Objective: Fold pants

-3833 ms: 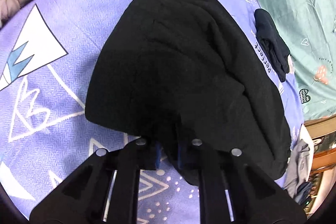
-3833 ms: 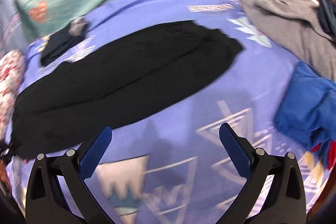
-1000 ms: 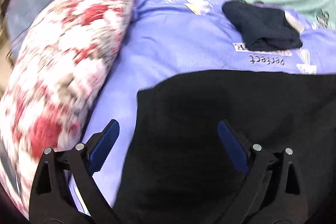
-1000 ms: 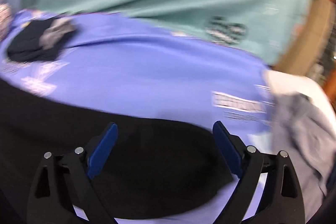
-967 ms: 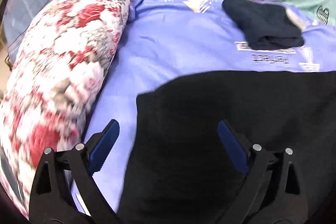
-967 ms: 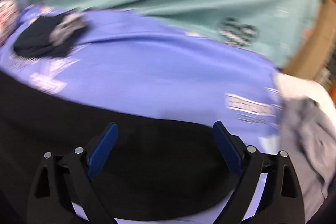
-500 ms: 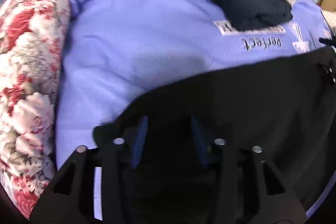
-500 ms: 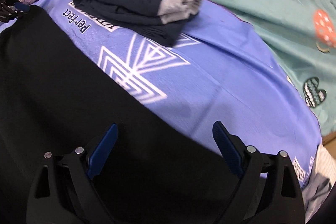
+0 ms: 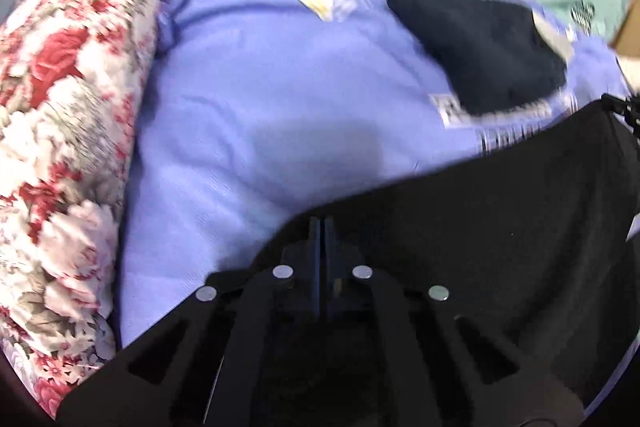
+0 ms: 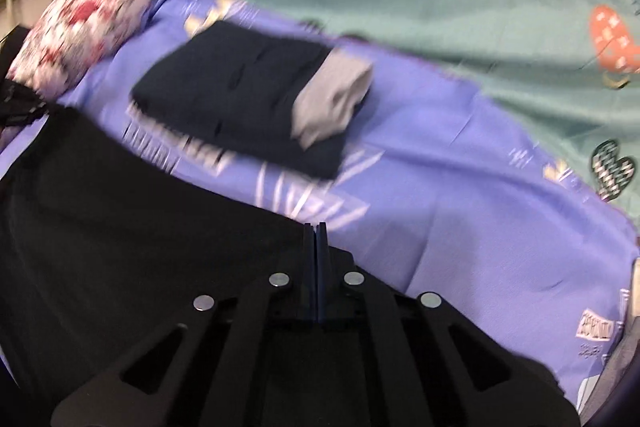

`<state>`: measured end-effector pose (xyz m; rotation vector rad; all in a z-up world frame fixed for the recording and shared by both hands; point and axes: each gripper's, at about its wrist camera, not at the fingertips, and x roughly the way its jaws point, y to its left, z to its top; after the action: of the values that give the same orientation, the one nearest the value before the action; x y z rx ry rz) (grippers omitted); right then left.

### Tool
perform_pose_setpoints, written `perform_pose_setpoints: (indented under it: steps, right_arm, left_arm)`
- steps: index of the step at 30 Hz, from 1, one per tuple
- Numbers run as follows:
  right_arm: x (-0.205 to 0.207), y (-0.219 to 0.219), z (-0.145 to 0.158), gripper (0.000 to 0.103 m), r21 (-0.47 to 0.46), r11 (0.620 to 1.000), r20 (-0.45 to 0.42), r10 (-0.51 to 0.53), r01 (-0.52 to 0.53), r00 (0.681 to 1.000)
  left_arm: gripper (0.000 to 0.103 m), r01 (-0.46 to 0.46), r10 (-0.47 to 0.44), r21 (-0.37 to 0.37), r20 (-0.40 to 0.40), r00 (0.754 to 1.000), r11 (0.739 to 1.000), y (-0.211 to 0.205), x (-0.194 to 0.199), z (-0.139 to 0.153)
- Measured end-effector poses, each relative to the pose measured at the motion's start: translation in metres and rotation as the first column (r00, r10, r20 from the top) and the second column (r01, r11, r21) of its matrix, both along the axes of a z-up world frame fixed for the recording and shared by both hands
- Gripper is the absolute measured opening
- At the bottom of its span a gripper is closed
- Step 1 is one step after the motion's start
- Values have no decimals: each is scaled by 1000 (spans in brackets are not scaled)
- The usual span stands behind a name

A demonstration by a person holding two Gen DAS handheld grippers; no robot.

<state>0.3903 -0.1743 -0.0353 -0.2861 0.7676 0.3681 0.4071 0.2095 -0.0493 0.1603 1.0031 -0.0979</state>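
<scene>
On purple bedsheet (image 9: 248, 99), both tongs (image 9: 321, 227) (image 10: 315, 233) pinch black pants (image 9: 500, 219).

black fabric pants (image 9: 500, 227) run off lower and right edges, full outline unseen. printed lettering on purple bedsheet (image 10: 440, 195) smeared by motion blur, unreadable. red-and-white floral pillow (image 9: 60, 147) cut by left edge.

Floral pillow (image 9: 60, 131) beside purple sheet (image 9: 260, 99); folded dark garment (image 10: 240, 107) on it.
</scene>
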Motion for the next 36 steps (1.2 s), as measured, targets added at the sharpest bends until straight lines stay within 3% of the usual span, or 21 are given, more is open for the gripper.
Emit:
perform_pose_setpoints:
  steps: [2,5,7,9,10,11,12,14,18,21,23,26,30,31,32,33,36]
  right_arm:
    - [12,6,-4,0,-17,999,2,-35,36,999]
    - [26,12,-35,1,-176,976,24,-130,132,991]
    - [34,12,-54,8,-226,961,-20,-168,159,986]
    - [31,2,-45,24,-149,970,-11,-194,190,981]
    - [29,-7,-39,44,-97,974,-16,-208,206,978]
    - [26,-16,-31,52,-41,975,-19,-221,220,975]
    - [21,-28,-23,53,21,973,-26,-229,230,973]
    - [14,-47,-14,54,69,971,-48,-226,229,973]
    - [2,-66,-15,55,73,969,-69,-231,235,971]
    - [-11,-75,-21,54,41,967,-60,-248,250,967]
    - [-17,-84,-27,54,49,962,-74,-265,269,961]
    - [-23,-92,-33,55,55,957,-91,-278,283,956]
    - [-22,-92,-36,54,17,957,-79,-287,289,955]
    - [-21,-93,-36,54,20,956,-80,-289,291,954]
    - [-20,-93,-35,54,31,957,-86,-284,288,955]
    - [-19,-94,-35,55,35,960,-93,-274,278,957]
    - [-8,-86,-40,58,-49,971,-80,-239,236,968]
  left_arm:
    - [1,-30,30,-7,16,999,1000,2,4,3]
    - [1,-98,98,3,8,995,995,7,12,-6]
    - [2,-149,149,48,-1,989,988,12,16,-14]
    - [19,-153,153,10,-44,987,988,19,16,-18]
    - [52,-149,148,1,-58,987,989,22,16,-18]
    - [86,-146,146,3,-54,988,989,25,14,-16]
    - [92,-143,143,7,-29,989,990,27,10,-11]
    - [92,-114,114,4,8,993,993,31,2,-2]
    - [92,-116,117,3,-23,993,993,48,0,0]
    - [90,-137,139,35,-40,990,990,58,-3,-10]
    - [83,-138,140,46,-41,989,989,63,-4,-15]
    - [82,-117,118,35,-55,991,993,63,-6,-24]
    - [82,-65,73,91,-91,993,994,48,-3,-43]
    - [75,-61,70,87,-94,993,994,46,-3,-45]
    - [49,-55,61,68,-94,994,996,43,-4,-46]
    - [46,-45,49,43,-103,993,998,40,-5,-45]
    - [40,-7,14,124,-56,998,992,24,-12,-41]
